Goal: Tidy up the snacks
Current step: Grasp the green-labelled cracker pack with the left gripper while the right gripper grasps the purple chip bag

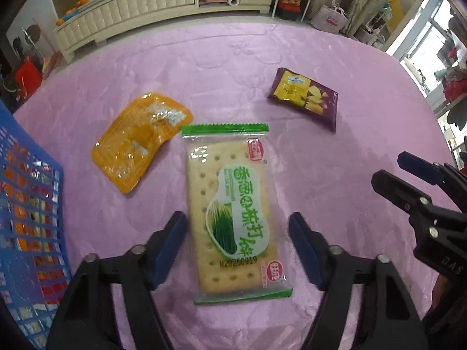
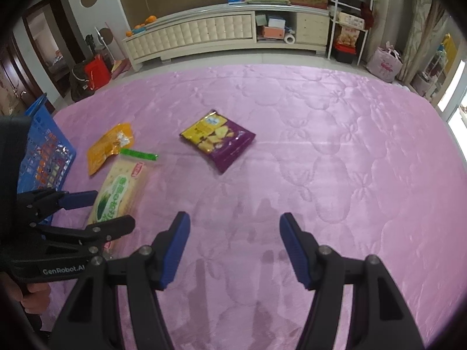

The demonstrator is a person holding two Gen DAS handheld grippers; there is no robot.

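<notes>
Left tool (image 1: 238,250), released, is the one I hold low over the green-trimmed cracker packet (image 1: 233,213): its two blue-padded fingers (image 1: 169,248) stand spread on either side of the packet's lower half, with a gap showing between each pad and the wrapper. That packet lies flat and lengthwise on the pink quilted cover (image 1: 335,175), its serrated green end toward 12 o'clock. From the right wrist view the same packet (image 2: 119,192) sits at 9 o'clock, partly behind my left tool (image 2: 96,207).

Right tool (image 2: 233,245), likewise released, hovers over bare cover with nothing between its fingers; in the left wrist view it enters at 3 o'clock (image 1: 391,166), well apart from the cracker packet.

Orange packet (image 1: 140,143) lies at 10 o'clock from the cracker packet, its near corner just beside the cracker packet's green top edge; whether they touch, I cannot tell. Purple and yellow snack bag (image 1: 303,97) lies at 1 o'clock, well apart from both, resting flat and skewed.

Blue mesh basket (image 1: 29,218) stands at 9 o'clock in the left wrist view, near my left tool, with coloured wrappers visible through its grid wall. Beyond the cover, at 12 o'clock, runs a cream low cabinet (image 2: 221,33) with open shelves.
</notes>
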